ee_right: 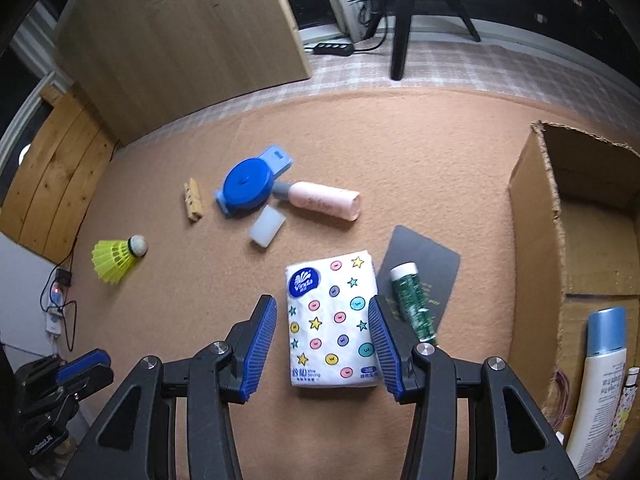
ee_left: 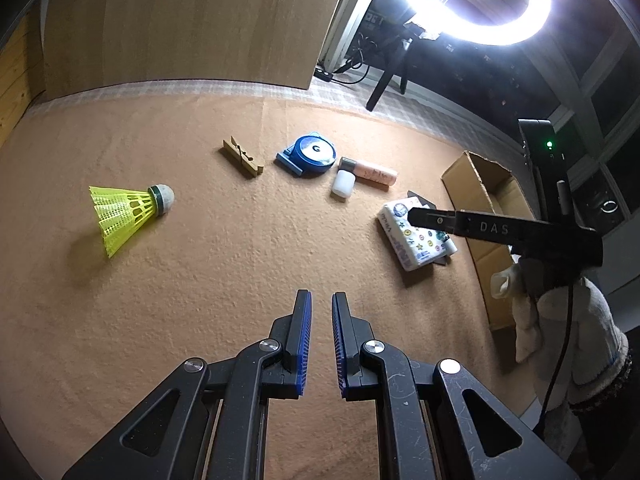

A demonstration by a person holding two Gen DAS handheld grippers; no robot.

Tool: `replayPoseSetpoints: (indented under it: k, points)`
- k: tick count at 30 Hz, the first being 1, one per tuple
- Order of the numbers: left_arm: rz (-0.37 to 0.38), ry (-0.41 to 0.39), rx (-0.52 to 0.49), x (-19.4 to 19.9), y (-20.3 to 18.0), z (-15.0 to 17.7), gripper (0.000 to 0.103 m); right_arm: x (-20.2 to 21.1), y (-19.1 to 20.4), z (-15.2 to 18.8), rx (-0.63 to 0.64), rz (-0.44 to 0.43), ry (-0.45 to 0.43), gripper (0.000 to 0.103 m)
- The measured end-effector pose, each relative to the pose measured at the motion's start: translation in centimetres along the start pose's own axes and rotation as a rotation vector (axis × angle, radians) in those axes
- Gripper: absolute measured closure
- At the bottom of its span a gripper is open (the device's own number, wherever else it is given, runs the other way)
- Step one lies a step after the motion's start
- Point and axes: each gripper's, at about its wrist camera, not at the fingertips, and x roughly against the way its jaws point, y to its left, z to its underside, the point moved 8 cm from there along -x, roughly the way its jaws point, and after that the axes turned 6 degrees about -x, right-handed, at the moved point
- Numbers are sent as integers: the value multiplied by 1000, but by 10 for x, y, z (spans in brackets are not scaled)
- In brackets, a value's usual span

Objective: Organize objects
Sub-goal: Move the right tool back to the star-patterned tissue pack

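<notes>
Down at the right gripper [ee_right: 322,340], the 2 blue-padded fingers stand part-open on either side of 1 white tissue pack printed with coloured dots and stars [ee_right: 332,320]; the right pad is at the pack's edge, the left one apart from it, and whether either presses I cannot tell. Just right of the pack, 1 green-patterned tube with a white cap [ee_right: 410,300] lies on 1 dark flat card [ee_right: 430,260].

The left gripper [ee_left: 321,312] has its jaws nearly closed with nothing between them, above bare orange felt cloth [ee_left: 240,260].

Farther out lie 1 round blue tape dispenser [ee_right: 246,190], 1 pink bottle with a grey neck [ee_right: 324,200] touching it, 1 translucent white cap [ee_right: 267,230] just beside both, 1 wooden clothespin [ee_right: 193,202], and, well apart to the left, 1 yellow plastic shuttlecock [ee_right: 116,260].

1 open brown cardboard box [ee_right: 536,208] stands at the right; in it are 1 white bottle with a blue cap [ee_right: 600,380] and 1 small patterned item [ee_right: 624,400] too cut off to identify.

Beyond the cloth stand 1 wooden panel [ee_right: 180,32], 1 black tripod [ee_right: 402,20] and 1 lit ring lamp [ee_left: 472,0].
</notes>
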Motion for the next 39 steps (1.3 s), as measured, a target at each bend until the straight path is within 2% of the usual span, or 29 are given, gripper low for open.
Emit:
replayPoseSetpoints:
  k: [4,9,14,16,20,23,25,32,39]
  points:
    - [2,2,5,-1,0,1,92,-3,13,9,40,-7,11,60]
    - [3,5,16,-2,2,3,92,-7,32,24,109,-5,23,69]
    - [-4,12,30,-2,9,7,92,-13,51,37,207,29,13,71]
    - [-6,11,35,0,12,8,92,-12,56,39,198,-2,22,71]
    - [-10,2,46,5,18,10,92,1,48,31,81,-71,-14,71]
    - [-13,1,53,7,22,11,92,9,42,13,55,-62,-58,71]
    - [-13,1,57,8,22,11,92,8,43,4,47,-67,-54,71]
    - [-14,-5,58,13,21,14,92,-20,55,-12,95,-41,-6,71]
    - [-27,-5,77,18,29,20,92,-39,79,-9,201,-37,40,70]
